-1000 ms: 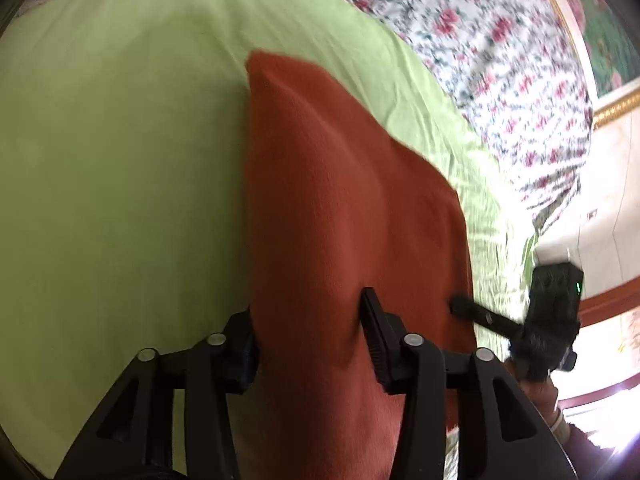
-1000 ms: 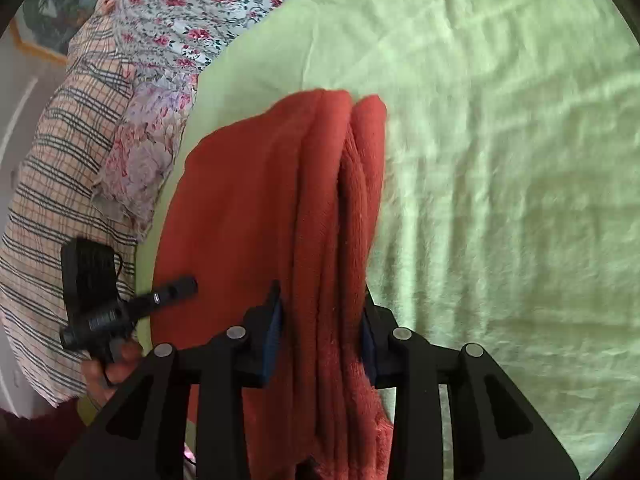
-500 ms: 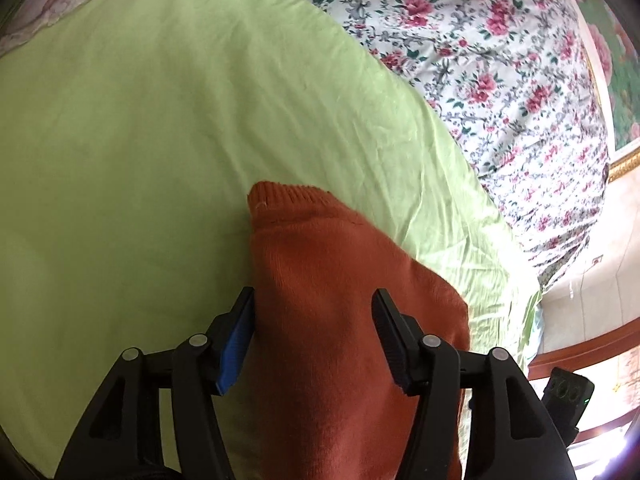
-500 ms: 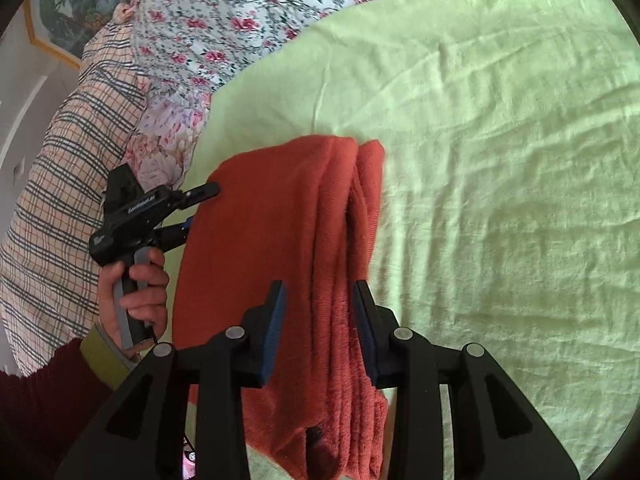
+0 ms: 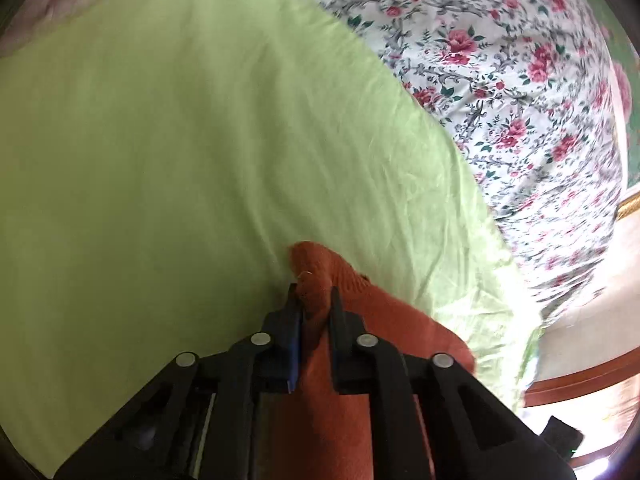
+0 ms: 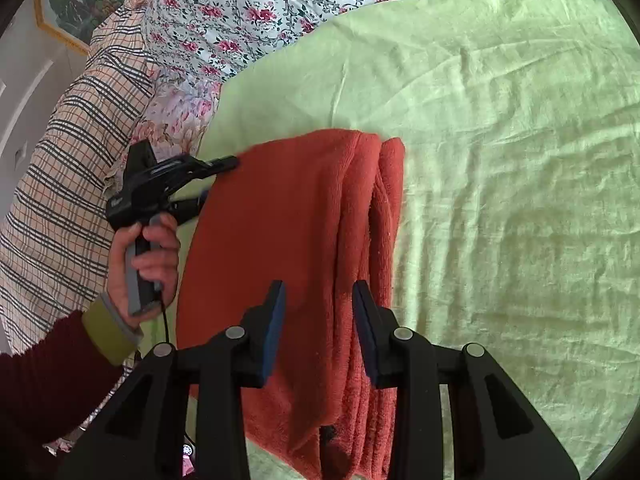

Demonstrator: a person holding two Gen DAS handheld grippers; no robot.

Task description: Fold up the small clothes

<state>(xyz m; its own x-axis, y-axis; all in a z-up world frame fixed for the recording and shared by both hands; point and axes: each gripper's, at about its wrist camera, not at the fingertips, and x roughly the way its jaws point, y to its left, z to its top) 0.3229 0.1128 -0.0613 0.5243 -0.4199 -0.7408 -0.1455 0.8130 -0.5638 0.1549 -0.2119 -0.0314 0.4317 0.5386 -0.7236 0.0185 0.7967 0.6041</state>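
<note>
An orange-red knit garment (image 6: 288, 216) lies folded lengthwise on the green sheet (image 6: 500, 160), with its thick layered fold on the right side. My left gripper (image 5: 314, 292) is closing, and its pads pinch the garment's (image 5: 360, 312) far corner, which bunches up between them. In the right wrist view the left gripper (image 6: 218, 184) sits at the garment's far left corner, held by a hand (image 6: 144, 256). My right gripper (image 6: 318, 300) hovers over the near part of the fold. Its jaws stand apart and the pads do not press the cloth.
A floral quilt (image 5: 500, 80) borders the green sheet (image 5: 160, 160) on the far side. A checked cloth (image 6: 60, 168) lies at the left of the right wrist view. A dark red sleeve (image 6: 48, 380) reaches in at lower left. Bare green sheet extends to the right.
My left gripper slid along the garment to its far corner and closed on it. In the right wrist view the cloth now lies flat under the right fingers instead of bunched between them.
</note>
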